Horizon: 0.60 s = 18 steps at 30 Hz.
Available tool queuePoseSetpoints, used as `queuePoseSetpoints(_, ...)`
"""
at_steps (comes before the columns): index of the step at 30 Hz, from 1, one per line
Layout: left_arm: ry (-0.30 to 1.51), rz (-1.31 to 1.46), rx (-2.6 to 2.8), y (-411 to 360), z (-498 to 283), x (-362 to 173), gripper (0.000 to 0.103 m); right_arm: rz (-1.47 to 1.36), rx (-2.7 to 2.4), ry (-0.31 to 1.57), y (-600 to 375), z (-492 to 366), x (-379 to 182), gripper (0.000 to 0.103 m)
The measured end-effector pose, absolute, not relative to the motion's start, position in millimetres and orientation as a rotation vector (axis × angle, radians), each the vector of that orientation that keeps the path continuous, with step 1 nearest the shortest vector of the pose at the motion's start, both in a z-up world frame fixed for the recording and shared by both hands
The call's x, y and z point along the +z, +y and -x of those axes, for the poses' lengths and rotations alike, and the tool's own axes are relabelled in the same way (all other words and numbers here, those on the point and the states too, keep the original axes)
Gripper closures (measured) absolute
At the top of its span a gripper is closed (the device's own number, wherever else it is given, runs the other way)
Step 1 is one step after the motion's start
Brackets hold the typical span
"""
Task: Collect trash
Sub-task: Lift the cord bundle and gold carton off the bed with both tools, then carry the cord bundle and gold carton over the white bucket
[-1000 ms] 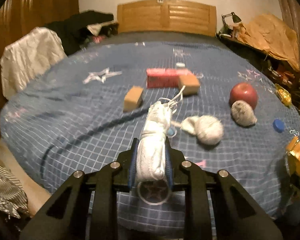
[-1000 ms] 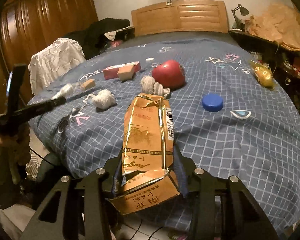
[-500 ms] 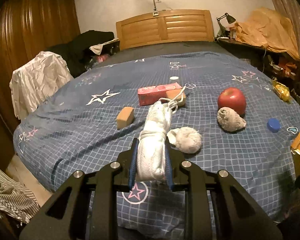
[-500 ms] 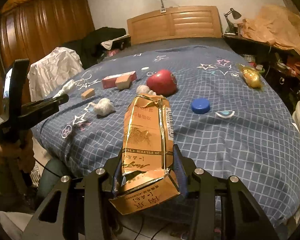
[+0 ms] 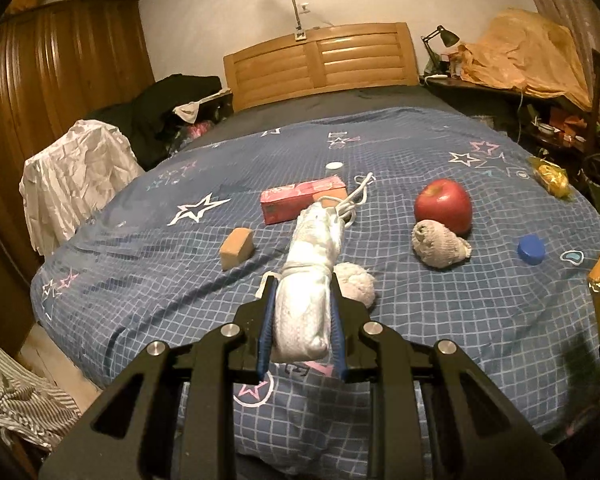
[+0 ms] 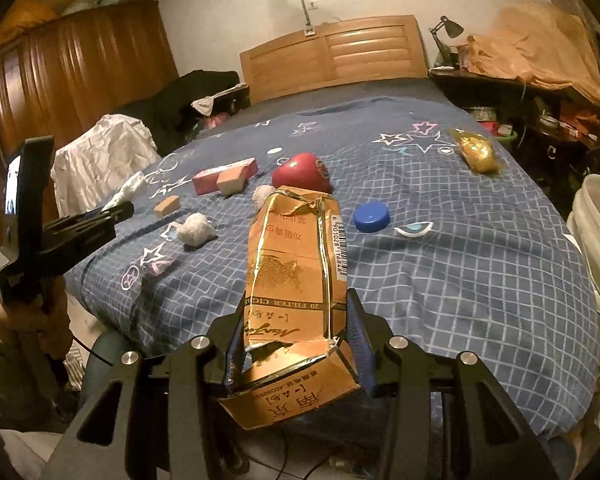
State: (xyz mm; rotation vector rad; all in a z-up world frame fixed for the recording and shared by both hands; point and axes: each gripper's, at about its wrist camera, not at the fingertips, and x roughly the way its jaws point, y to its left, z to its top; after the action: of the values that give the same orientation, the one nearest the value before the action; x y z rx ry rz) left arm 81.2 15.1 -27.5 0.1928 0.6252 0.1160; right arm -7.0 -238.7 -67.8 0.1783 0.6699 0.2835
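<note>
Your left gripper has its jaws pinching a rolled white bag, held up over the near edge of the bed. Your right gripper is clamped on a flattened gold carton, also raised off the bed. An apple, blue cap and pink box lie on the quilt beyond

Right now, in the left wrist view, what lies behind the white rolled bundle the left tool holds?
Behind the white bundle in the left tool lie a crumpled white wad and a pink box, both partly covered; whatever the blanket holds directly beneath it is hidden.
</note>
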Motion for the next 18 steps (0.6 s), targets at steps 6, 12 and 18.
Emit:
queuePoseSetpoints(6, 0.610, -0.210, 0.098, -6, -80, -21, 0.081, -0.207, 0.245, 0.641, -259, 16, -62, 0.057)
queuePoseSetpoints(12, 0.586, -0.222, 0.065, -29, -78, -14, 0.081, -0.254, 0.190, 0.615, -289, 25, -57, 0.057)
queuePoseSetpoints(18, 0.584, -0.245, 0.031, -50, -74, -13, 0.081, -0.292, 0.147, 0.584, -313, 35, -53, 0.057)
